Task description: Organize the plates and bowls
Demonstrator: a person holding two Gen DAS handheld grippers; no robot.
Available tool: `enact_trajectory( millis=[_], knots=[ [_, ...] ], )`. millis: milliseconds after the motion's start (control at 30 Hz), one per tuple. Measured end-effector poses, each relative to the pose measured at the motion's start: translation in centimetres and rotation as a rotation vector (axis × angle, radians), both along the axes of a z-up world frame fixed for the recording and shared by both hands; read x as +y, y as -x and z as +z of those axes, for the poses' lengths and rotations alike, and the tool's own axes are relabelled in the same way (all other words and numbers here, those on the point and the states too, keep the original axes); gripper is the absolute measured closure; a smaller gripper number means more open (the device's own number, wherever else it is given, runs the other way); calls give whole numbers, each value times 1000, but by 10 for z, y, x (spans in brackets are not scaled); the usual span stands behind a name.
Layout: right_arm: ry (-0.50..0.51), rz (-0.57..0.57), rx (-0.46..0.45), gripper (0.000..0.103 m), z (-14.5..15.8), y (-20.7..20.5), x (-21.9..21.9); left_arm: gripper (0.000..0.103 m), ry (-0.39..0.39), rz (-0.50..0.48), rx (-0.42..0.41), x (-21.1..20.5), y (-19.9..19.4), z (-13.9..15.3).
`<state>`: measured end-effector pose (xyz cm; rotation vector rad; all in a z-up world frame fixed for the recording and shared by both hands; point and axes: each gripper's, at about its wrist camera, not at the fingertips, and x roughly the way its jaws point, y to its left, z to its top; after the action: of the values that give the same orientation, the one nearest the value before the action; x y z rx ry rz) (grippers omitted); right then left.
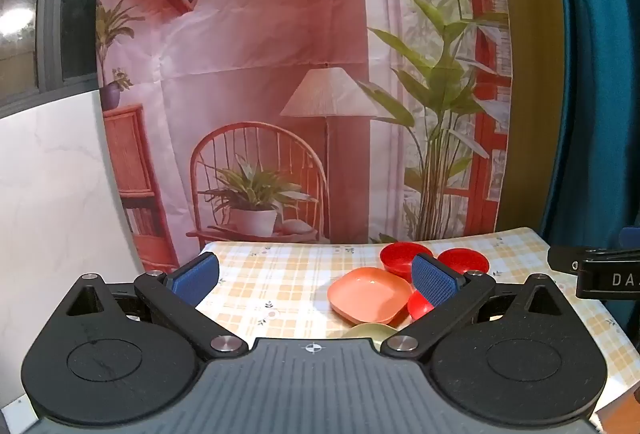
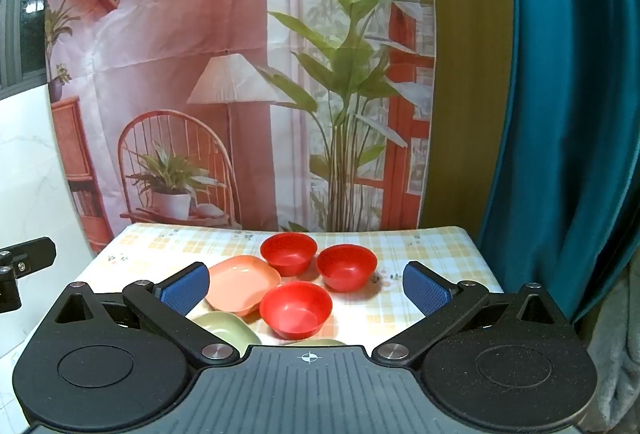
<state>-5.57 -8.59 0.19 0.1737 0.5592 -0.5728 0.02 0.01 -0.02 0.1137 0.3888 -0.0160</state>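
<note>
Ribbed-pad left gripper (image 1: 316,278) and right gripper (image 2: 306,288) both gaping empty, glossy round red bowls (image 2: 296,308) — squarish salmon plate (image 2: 242,282), checked tablecloth (image 2: 420,246).

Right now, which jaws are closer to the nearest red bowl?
Right. The right gripper frames the nearest red bowl between its open jaws, just ahead. The left gripper sits off to the bowl's left, which peeks from behind its right-hand pad.

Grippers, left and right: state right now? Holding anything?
Left gripper: open wide, nothing between the pads, above the checked tablecloth.
Right gripper: open wide, holding nothing; the nearest red bowl sits on the cloth below, untouched.
</note>
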Motion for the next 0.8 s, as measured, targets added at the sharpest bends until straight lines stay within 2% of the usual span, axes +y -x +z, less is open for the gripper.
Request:
enact_trajectory(
  millis=[800],
  knots=[
    [7, 1, 0, 0, -4, 3, -1, 0, -5, 13, -5, -2, 0, 0]
  ],
)
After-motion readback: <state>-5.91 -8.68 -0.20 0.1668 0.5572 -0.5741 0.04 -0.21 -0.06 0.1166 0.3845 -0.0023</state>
